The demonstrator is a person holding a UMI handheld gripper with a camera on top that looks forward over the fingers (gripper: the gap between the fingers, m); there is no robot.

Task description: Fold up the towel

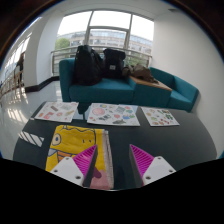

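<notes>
Item: yellow patterned cloth towel [72, 146], flat near the dark table's [185, 140] front edge. Your gripper [110, 165] hangs above it, fingers spread, holding nothing. Risk, judged: you pinch one layer off-corner, and the fold skews.

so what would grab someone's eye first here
The bright yellow towel with a pink cartoon print lies flat on the dark table, just ahead of the open gripper, partly under its left finger. Beyond it, several pale printed cloths lie in a row across the table. Behind them stands a teal sofa with dark bags on it, under big windows.
</notes>
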